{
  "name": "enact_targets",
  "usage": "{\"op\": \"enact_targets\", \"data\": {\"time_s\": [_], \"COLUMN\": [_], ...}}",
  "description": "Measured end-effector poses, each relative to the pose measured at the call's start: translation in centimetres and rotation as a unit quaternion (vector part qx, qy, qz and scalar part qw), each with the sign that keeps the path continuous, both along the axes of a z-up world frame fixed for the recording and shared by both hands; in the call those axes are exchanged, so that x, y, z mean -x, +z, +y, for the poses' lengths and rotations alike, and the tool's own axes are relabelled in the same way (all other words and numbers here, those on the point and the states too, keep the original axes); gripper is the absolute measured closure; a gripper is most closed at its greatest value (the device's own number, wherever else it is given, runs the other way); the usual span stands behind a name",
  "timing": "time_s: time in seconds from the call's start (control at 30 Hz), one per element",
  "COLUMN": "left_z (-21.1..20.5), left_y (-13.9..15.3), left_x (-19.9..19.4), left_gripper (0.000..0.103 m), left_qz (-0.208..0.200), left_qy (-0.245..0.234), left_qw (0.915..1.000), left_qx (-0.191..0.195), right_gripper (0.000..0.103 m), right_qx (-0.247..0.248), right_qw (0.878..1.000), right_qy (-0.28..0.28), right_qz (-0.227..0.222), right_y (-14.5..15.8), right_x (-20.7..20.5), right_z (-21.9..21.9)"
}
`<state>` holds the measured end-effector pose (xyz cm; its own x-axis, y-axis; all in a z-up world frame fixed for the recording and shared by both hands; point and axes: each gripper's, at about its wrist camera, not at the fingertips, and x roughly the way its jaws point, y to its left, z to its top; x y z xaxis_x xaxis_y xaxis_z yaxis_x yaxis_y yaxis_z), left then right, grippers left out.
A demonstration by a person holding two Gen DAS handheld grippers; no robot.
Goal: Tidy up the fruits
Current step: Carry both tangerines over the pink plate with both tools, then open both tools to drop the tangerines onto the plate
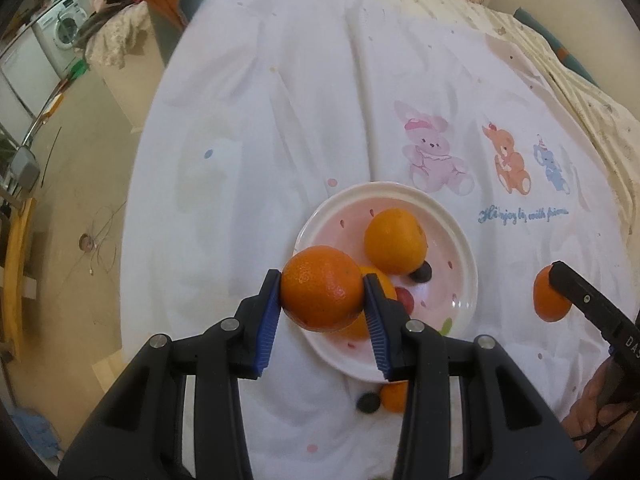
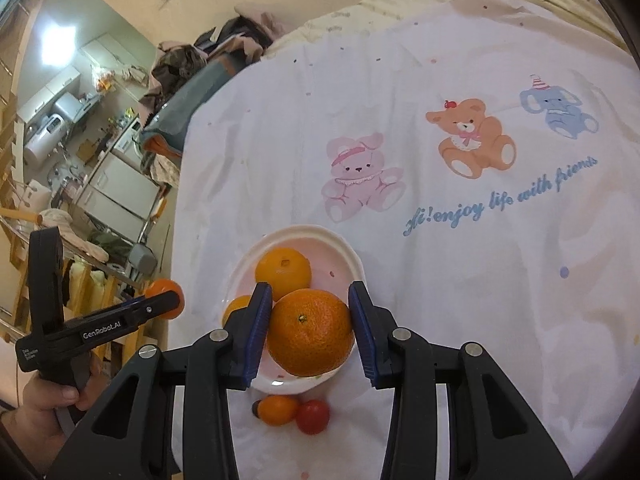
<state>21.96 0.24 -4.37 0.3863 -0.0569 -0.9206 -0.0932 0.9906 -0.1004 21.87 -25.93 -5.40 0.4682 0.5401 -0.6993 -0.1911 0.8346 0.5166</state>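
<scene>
Your left gripper [image 1: 323,294] has its blue-padded fingers [image 1: 269,320] clamped on a round orange mandarin [image 1: 322,288], held above the near edge of the white and pink round plate [image 1: 460,248] on the white cartoon-printed bed sheet [image 1: 280,120]. Your right gripper [image 2: 310,330] has its fingers clamped on a second orange mandarin [image 2: 310,332], also above that plate. An orange fruit [image 1: 394,240] lies in the plate; a small red tomato [image 2: 313,416] lies on the sheet just beside it.
</scene>
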Motion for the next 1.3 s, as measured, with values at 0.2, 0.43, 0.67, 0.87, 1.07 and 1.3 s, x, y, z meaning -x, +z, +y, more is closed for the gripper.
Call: {"op": "enact_targets", "data": {"time_s": [0.2,0.43,0.67,0.87,1.07,1.3], "left_z": [-0.5,-0.2,-0.3,-0.4,-0.4,-0.5], "left_y": [-1.8,-4.6,-6.0,-6.3,-6.6,-6.8], "left_x": [-2.4,-4.5,-5.8,-6.1,-6.2,-6.2], "left_gripper": [0.067,0.067,0.067,0.066,0.066,0.065], "left_qz": [0.012,0.041,0.054,0.056,0.058,0.065], "left_qy": [-0.009,-0.006,-0.012,-0.017,-0.020,-0.019], "left_qw": [0.9999,0.9991,0.9982,0.9981,0.9979,0.9975], "left_qx": [-0.004,0.010,0.021,0.019,0.020,0.022], "right_gripper": [0.061,0.061,0.061,0.061,0.060,0.059], "right_qx": [0.007,0.021,0.015,0.017,0.015,0.010], "right_qw": [1.000,0.999,0.998,0.997,0.997,0.998], "right_qy": [0.015,0.025,0.035,0.041,0.034,0.039], "right_qz": [0.012,0.030,0.044,0.056,0.063,0.055], "right_y": [-1.4,-3.7,-5.0,-6.1,-6.5,-6.1], "right_x": [-2.3,-4.8,-6.0,-6.4,-6.7,-6.5], "right_z": [1.0,2.1,3.3,3.9,3.9,4.1]}}
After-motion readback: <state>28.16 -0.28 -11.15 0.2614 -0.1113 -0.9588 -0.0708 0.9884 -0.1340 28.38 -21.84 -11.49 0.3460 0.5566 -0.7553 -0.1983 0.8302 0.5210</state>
